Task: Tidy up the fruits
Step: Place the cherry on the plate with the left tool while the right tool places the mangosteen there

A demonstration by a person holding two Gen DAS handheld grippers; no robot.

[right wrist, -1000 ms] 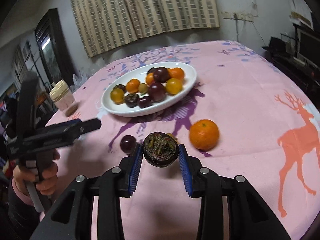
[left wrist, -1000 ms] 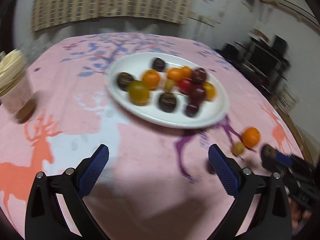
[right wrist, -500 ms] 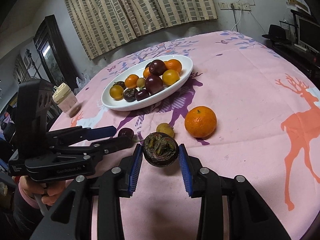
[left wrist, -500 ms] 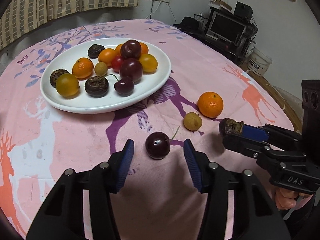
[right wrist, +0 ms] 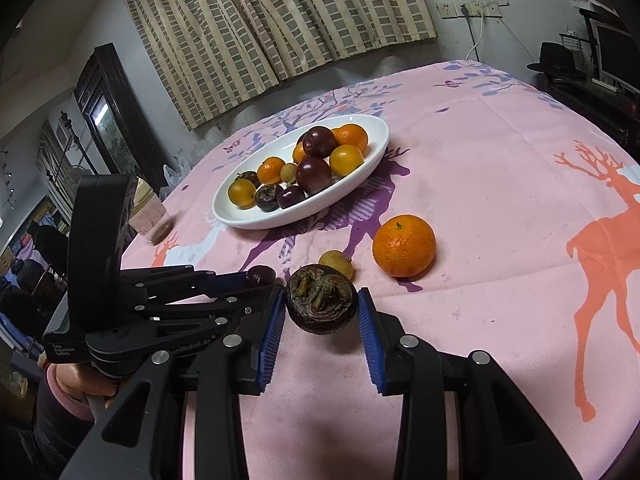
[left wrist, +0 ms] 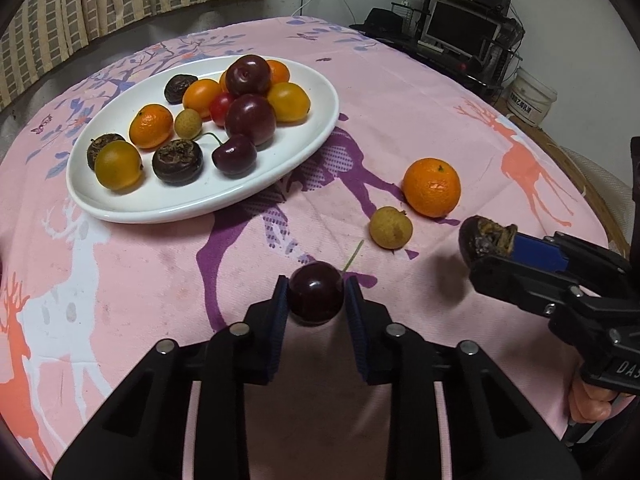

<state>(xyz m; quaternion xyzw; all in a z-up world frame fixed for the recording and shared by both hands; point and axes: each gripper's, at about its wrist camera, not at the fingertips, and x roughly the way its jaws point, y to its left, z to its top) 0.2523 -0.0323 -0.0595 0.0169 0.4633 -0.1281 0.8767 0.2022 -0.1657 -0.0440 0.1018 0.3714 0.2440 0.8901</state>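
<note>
My left gripper (left wrist: 316,298) is shut on a dark red cherry (left wrist: 316,294) that rests on the pink tablecloth (left wrist: 420,92). My right gripper (right wrist: 322,306) is shut on a dark brown wrinkled fruit (right wrist: 320,298) and holds it above the cloth; it shows at the right in the left wrist view (left wrist: 486,240). A white oval plate (left wrist: 132,208) behind holds several oranges, plums, a cherry and brown fruits. A loose orange (left wrist: 431,187) and a small yellow longan (left wrist: 390,227) lie on the cloth between the plate and my right gripper.
A jar with a pale lid (right wrist: 150,216) stands at the table's left edge, partly behind the left gripper body. A black hat (right wrist: 558,58), a monitor (left wrist: 460,32) and a white bucket (left wrist: 530,96) stand beyond the table's right edge. Striped curtains (right wrist: 280,12) hang behind.
My left gripper swung from the plate to the loose cherry and closed on it. My right gripper has kept hold of the brown fruit and shifted slightly.
</note>
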